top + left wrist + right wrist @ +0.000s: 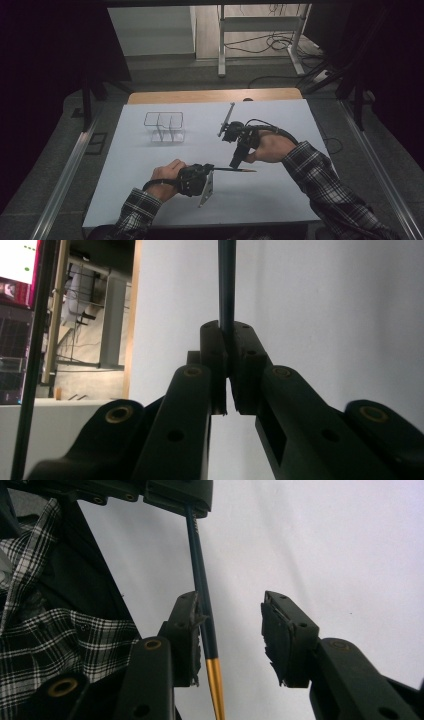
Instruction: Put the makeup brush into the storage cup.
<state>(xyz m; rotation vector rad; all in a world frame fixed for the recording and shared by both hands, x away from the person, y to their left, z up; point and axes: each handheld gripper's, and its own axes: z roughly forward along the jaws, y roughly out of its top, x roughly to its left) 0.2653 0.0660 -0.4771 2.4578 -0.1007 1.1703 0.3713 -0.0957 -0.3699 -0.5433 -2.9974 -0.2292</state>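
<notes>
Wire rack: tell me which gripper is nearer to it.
Left. The left gripper, shut on the pencil, sits in front of the wire rack and a little to its right. The right gripper, jaws open beside the pencil, is farther right.

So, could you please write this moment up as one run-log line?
left gripper: shut on slim dark pencil with gold band | right gripper: open, pencil between jaws | clear wire-frame organiser: apart on white table
</notes>
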